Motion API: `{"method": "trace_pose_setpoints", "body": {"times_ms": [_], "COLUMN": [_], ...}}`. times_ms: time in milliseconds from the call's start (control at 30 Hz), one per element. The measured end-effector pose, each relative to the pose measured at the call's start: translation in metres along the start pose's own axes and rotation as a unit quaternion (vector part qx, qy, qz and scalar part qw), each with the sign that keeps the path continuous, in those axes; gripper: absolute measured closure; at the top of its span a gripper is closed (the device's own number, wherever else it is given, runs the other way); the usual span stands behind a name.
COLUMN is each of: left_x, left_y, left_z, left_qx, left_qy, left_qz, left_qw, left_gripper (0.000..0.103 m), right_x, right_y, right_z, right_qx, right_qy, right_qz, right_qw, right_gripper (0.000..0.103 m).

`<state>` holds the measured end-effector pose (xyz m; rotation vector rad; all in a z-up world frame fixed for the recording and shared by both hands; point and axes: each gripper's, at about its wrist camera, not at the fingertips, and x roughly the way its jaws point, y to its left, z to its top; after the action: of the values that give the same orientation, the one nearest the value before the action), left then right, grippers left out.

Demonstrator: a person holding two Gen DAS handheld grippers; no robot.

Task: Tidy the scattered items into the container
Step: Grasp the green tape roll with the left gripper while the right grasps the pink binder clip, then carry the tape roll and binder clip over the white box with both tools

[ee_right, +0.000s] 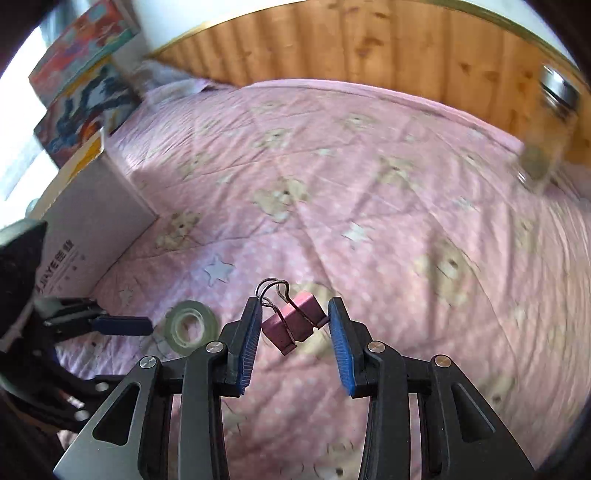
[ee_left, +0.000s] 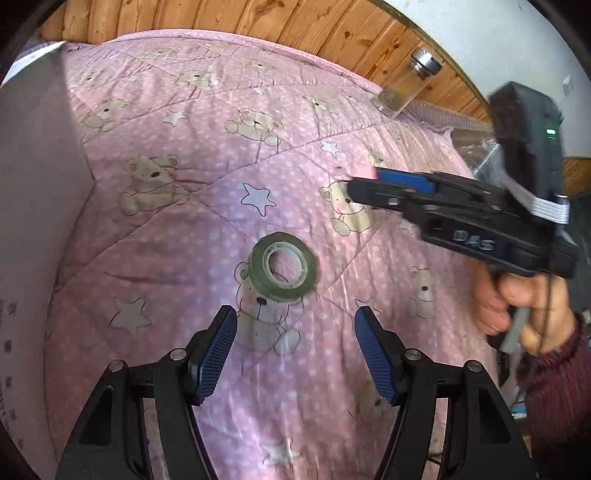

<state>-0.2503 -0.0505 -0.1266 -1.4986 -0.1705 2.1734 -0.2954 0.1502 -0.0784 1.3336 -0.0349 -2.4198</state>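
Observation:
A roll of clear tape (ee_left: 283, 271) lies flat on the pink bear-print quilt (ee_left: 207, 155), just ahead of my left gripper (ee_left: 295, 314), which is open with nothing between its fingers. My right gripper (ee_right: 294, 306) is shut on a pink binder clip (ee_right: 291, 325) and holds it above the quilt (ee_right: 369, 206), wire handles pointing forward. In the left wrist view the right gripper (ee_left: 356, 186) hovers to the right with a sliver of the pink clip (ee_left: 369, 172) showing. The white box (ee_left: 33, 184) stands at the left, its side also visible in the right wrist view (ee_right: 92, 229). The tape (ee_right: 190, 325) sits beside the left gripper (ee_right: 146, 325).
A glass jar with a metal lid (ee_left: 406, 86) stands at the quilt's far right edge against the wood-panelled wall (ee_left: 258, 18). Colourful boxes (ee_right: 81, 74) are stacked behind the white box. A hand in a dark red sleeve (ee_left: 517, 314) holds the right gripper.

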Motion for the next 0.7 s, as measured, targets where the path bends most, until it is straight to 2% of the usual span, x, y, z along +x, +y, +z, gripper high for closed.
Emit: {"method": "trace_pose_setpoints", "body": {"times_ms": [133,233,333,433,700], "left_x": [0.02,0.022,0.014,-0.003,-0.054], "left_y": [-0.017,-0.021,-0.013,-0.009,-0.025], "left_z": [0.008,0.005,0.004,-0.002,-0.026], "left_qx": [0.052,0.086,0.093,0.094,0.104], "left_qy": [-0.05,-0.064,-0.058,-0.06,-0.069], "left_qz": [0.044,0.071,0.064,0.062,0.046], "left_qw": [0.9964,0.9917,0.9919,0.9919,0.9911], "left_gripper": [0.03,0.054,0.054,0.054,0.054], "right_x": [-0.032,-0.044,-0.047,-0.051,-0.057], "right_y": [-0.018,-0.021,-0.011,0.004,0.051], "right_z": [-0.039,-0.07,-0.09,-0.103,-0.125], "right_qx": [0.108,0.167,0.2,0.214,0.189], "right_qy": [-0.04,-0.058,-0.067,-0.07,-0.05], "right_qz": [0.001,0.014,0.012,0.015,0.019], "right_qw": [0.993,0.984,0.977,0.974,0.981], "right_gripper": [0.064,0.064,0.064,0.065,0.064]}}
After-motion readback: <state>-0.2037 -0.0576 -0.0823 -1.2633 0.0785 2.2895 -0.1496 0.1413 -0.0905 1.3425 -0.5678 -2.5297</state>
